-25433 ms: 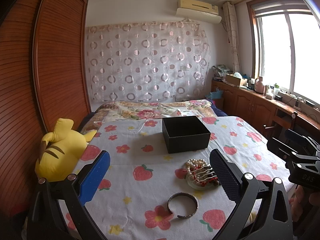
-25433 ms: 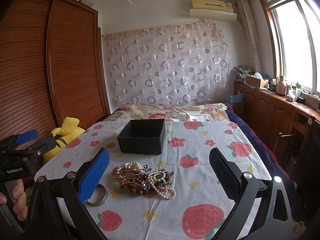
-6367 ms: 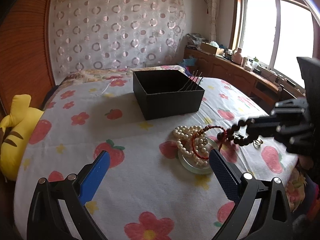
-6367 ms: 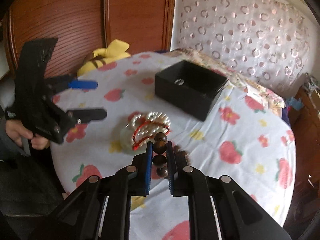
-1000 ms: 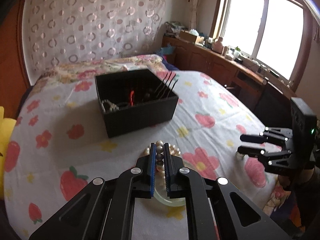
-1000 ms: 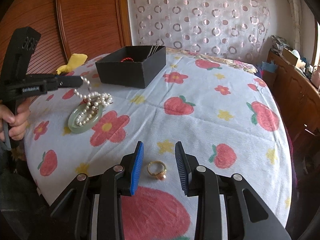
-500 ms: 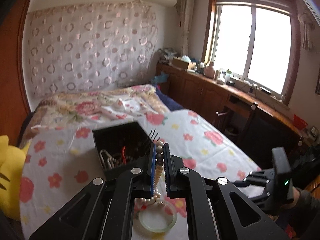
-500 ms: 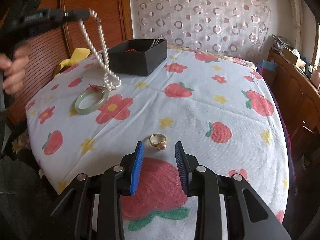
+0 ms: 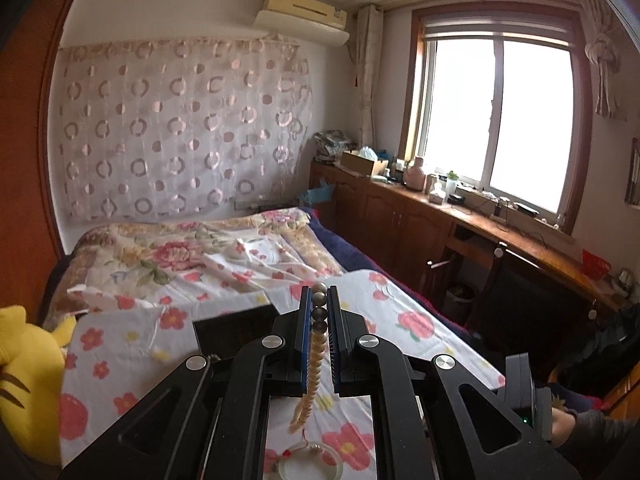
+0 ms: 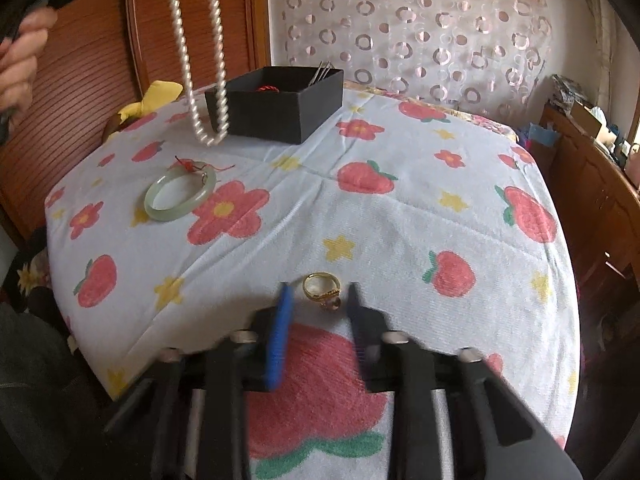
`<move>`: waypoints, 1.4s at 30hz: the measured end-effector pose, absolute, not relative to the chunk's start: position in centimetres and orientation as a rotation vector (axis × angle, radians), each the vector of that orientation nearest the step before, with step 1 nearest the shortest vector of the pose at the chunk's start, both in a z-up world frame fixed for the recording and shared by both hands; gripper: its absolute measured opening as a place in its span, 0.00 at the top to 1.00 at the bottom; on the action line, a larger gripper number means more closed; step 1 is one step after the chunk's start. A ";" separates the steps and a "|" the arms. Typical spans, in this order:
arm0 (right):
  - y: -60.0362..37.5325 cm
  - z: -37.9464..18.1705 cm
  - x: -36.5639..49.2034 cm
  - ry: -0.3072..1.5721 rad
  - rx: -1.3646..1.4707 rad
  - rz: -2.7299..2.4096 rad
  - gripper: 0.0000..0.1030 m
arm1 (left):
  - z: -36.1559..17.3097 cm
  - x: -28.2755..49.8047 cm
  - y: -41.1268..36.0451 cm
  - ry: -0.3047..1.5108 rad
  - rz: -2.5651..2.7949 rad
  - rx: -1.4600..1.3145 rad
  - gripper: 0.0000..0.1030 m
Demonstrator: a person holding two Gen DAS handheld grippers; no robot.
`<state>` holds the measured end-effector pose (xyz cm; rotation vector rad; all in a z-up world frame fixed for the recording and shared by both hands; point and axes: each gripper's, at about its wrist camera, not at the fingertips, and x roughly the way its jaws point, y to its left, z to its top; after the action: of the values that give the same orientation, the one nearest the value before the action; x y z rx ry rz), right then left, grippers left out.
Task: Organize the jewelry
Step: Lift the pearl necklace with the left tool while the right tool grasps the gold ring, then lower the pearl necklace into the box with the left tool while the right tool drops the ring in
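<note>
A: Biggest first?
B: Pearl necklace point(image 10: 200, 60), limp, light, slippery; left hand-held gripper point(image 9: 319, 312) pinches its top beads, the strand dangling below it, raised, pointing slightly down, black box point(image 10: 276, 102) ahead.
A: Smallest?
B: Gold ring point(image 10: 321, 286), hard, tiny, sits between the closing jaws of the right hand-held gripper point(image 10: 318, 300), not yet pinched. I'd take the band. It's pitched steeply down.

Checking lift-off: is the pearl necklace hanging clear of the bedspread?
Clear. The pearl necklace hangs above the bedspread, its loop's bottom above the fabric.
</note>
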<state>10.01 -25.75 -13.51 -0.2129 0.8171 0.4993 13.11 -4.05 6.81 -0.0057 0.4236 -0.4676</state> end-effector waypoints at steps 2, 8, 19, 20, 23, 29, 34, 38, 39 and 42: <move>-25.8 -13.4 10.0 0.810 -0.210 0.503 0.91 | 7.4 13.2 -4.0 0.413 -0.465 -0.004 0.94; -25.7 -11.7 10.0 0.757 -0.207 0.515 0.91 | 8.8 13.9 -3.7 0.394 -0.449 -0.007 0.94; -23.8 -7.0 11.9 0.648 -0.211 0.545 0.91 | 9.1 17.3 -3.1 0.424 -0.387 0.004 0.94; -23.5 -6.5 12.2 0.636 -0.210 0.549 0.91 | 9.1 17.5 -3.0 0.427 -0.384 0.004 0.94; -22.5 -5.0 13.2 0.607 -0.202 0.565 0.91 | 9.3 18.3 -2.8 0.430 -0.368 0.013 0.94; -20.1 -2.7 14.7 0.559 -0.214 0.591 0.91 | 10.5 19.3 -3.0 0.419 -0.356 0.022 0.94; -18.8 -1.8 16.3 0.549 -0.217 0.596 0.91 | 11.5 19.9 -3.3 0.407 -0.348 0.035 0.94; -18.5 -1.6 18.4 0.563 -0.183 0.598 0.91 | 10.4 20.8 -3.2 0.433 -0.328 0.043 0.94; -18.4 -1.7 18.9 0.568 -0.176 0.599 0.91 | 9.8 21.1 -3.2 0.445 -0.322 0.044 0.94; -18.2 -2.0 20.4 0.583 -0.162 0.598 0.91 | 7.7 22.3 -2.6 0.490 -0.302 0.037 0.94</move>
<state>20.40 -18.21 -2.02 -0.1623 0.5833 0.5976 22.34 -2.58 7.66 0.0368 0.4897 -0.3019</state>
